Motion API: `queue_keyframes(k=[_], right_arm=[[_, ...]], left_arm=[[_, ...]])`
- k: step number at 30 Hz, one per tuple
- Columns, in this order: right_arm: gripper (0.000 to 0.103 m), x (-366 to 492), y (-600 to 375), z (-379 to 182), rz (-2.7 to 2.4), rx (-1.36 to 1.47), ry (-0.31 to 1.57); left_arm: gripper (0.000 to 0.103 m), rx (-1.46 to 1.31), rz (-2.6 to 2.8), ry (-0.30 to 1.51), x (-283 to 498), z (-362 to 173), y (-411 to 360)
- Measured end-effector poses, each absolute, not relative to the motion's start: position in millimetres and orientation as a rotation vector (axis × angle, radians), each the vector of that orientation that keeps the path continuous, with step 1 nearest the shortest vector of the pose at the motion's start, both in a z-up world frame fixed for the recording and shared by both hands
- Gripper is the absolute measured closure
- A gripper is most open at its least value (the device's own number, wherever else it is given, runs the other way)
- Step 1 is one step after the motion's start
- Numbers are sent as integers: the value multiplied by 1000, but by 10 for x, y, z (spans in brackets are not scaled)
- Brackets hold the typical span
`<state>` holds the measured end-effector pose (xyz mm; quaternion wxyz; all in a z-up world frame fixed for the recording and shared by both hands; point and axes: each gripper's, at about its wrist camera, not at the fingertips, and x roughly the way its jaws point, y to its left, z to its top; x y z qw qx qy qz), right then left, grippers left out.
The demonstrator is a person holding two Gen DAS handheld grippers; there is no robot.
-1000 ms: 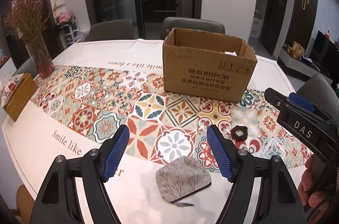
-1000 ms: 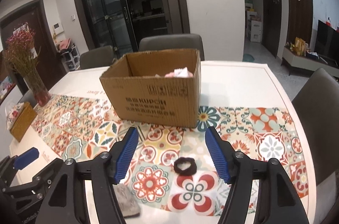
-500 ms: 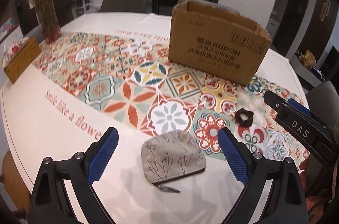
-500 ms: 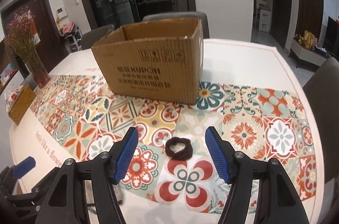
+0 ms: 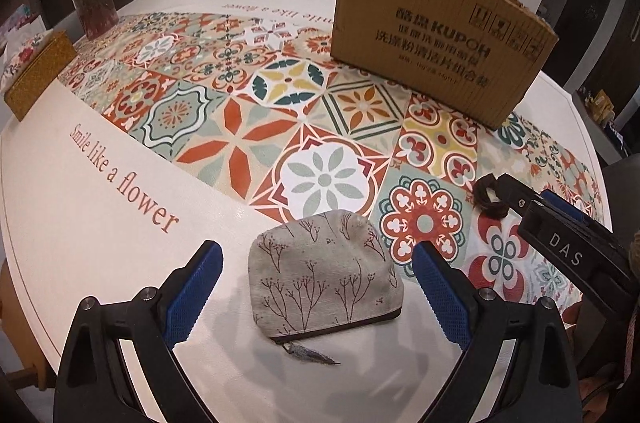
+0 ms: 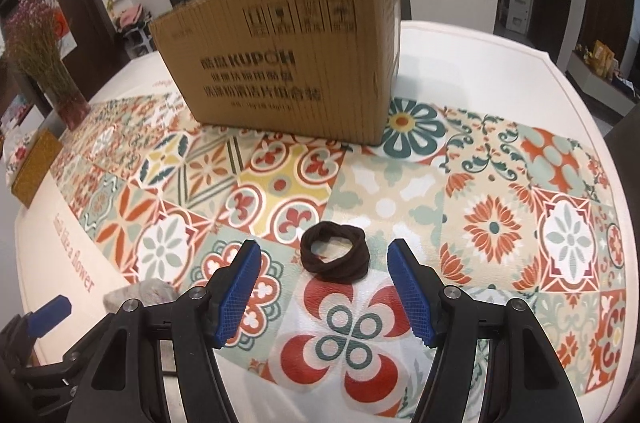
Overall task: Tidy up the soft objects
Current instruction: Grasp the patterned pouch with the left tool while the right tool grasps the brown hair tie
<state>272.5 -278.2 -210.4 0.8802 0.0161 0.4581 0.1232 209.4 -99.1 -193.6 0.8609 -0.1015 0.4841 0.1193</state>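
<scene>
The grey pouch (image 5: 324,275) lies flat near the table's (image 5: 60,223) near edge, long axis left-right, zipper nearest, between the left gripper's (image 5: 316,287) just-widened jaws, untouched, while the right gripper (image 6: 324,287) gapes around the hair tie (image 6: 334,257).

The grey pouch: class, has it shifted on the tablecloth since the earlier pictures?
No. The grey pouch lies below the same white-flower tile as before; only the camera has come closer.
</scene>
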Motion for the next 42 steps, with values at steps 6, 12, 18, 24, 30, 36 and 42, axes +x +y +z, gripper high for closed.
queue_keyframes(k=[6, 12, 18, 24, 30, 36, 42], right_arm=[[37, 2838, -2779, -2284, 256, 19, 997], [37, 2903, -2748, -2421, 252, -13, 1024], [37, 2948, -2710, -2477, 254, -42, 1015], [37, 2969, -2681, -2499, 237, -75, 997], [54, 2957, -2680, -2496, 222, -95, 984], [80, 2913, -2689, -2467, 227, -81, 990], [86, 2795, -2678, -2368, 235, -59, 979]], left_arm=[[6, -210, 262, 1057, 2183, -2096, -1010], [6, -167, 276, 1082, 2257, -2215, -1049], [6, -169, 294, 1110, 2325, -2313, -1048], [7, -145, 295, 1118, 2376, -2391, -1071], [23, -117, 285, 1109, 2375, -2415, -1090], [46, -116, 247, 1081, 2328, -2381, -1075], [71, -117, 212, 1063, 2304, -2320, -1044]])
